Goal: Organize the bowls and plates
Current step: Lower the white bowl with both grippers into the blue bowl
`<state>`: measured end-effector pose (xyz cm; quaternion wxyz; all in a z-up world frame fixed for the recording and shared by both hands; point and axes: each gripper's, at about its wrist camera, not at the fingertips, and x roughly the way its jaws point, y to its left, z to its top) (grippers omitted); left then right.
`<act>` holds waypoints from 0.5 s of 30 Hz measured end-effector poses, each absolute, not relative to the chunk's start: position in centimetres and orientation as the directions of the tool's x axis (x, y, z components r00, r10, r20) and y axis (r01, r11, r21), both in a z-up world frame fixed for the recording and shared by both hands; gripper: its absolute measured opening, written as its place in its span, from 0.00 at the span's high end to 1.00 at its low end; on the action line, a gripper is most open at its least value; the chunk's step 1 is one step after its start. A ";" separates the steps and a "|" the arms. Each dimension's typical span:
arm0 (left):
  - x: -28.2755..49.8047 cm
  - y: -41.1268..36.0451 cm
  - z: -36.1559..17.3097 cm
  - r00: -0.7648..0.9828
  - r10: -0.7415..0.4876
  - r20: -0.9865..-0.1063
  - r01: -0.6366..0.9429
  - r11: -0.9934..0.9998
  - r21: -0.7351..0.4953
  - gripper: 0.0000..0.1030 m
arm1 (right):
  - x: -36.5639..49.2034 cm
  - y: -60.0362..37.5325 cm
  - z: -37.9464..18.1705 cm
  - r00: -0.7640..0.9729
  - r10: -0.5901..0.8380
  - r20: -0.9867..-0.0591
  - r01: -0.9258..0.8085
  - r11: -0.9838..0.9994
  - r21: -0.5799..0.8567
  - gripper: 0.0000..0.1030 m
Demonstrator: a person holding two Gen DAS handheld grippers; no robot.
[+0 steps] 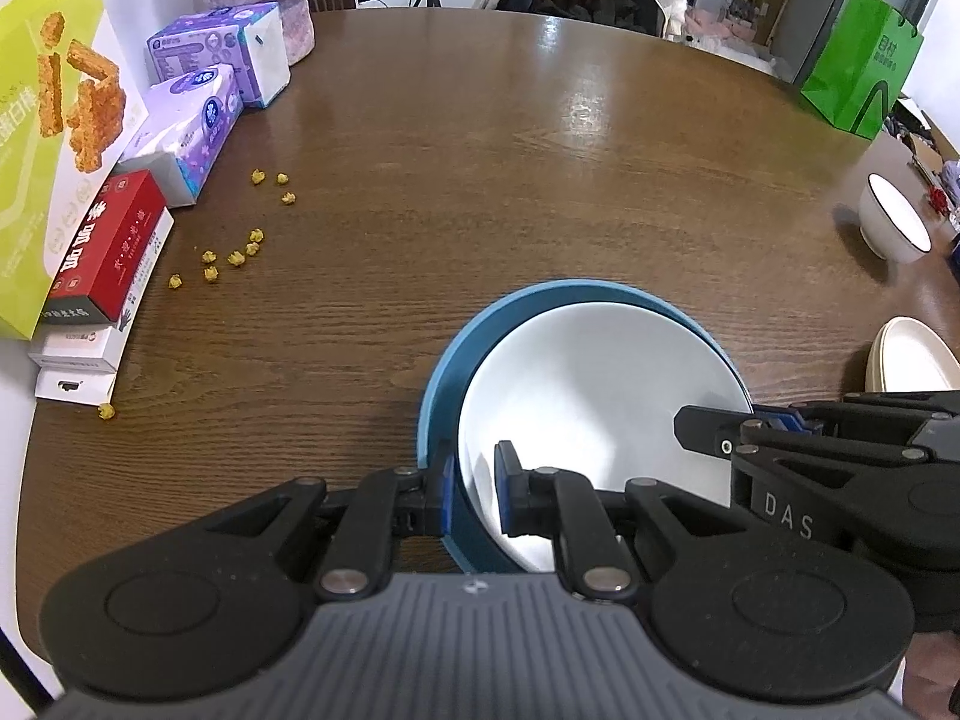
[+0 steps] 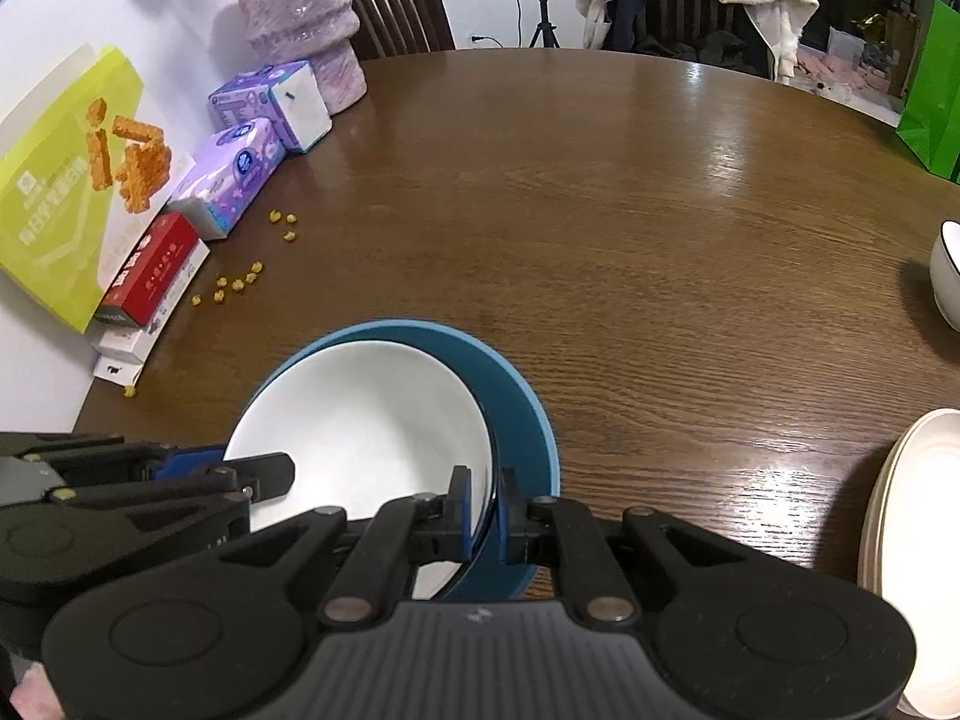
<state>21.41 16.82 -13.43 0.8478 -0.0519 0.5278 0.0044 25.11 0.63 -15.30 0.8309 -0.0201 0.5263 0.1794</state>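
Left wrist view first: your left claw (image 1: pixel 474 495) is clamped on the near-left rim of the white plate (image 1: pixel 600 396), one pad outside the rim and one inside it. That plate sits tilted inside the blue plate (image 1: pixel 447 372), whose rim shows as a crescent along the far and left side. The blue rim runs just beside the outer pad; whether that pad catches it too, you cannot tell from here. Both plates hang low over the surface (image 1: pixel 480 150); contact with the wood is hidden by the claws.

Right wrist view: your right claw (image 2: pixel 487 516) is clenched on the right-hand rims, apparently gripping white and blue together.

Judgement on the step: you look to be carrying or setting down the nested pair.
- Keep both wrists at matched height so the white plate does not slide inside the blue one.
- Lower evenly; let the blue base meet the wood flat before either grip loosens.
- Release one side at a time.

Farther right, the cream plate stack (image 2: pixel 906 540) lies at the near-right edge, well apart from the pair, and the white bowl (image 2: pixel 948 276) stands beyond it. Yellow crumbs (image 1: pixel 240 255) lie far left, near the boxes; steer away from them.
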 end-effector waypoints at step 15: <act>22.1 17.0 -14.0 0.439 -0.057 -0.897 -0.040 0.996 -0.083 0.87 | 25.5 0.7 -16.3 0.375 0.270 -0.887 -0.321 0.935 0.149 0.92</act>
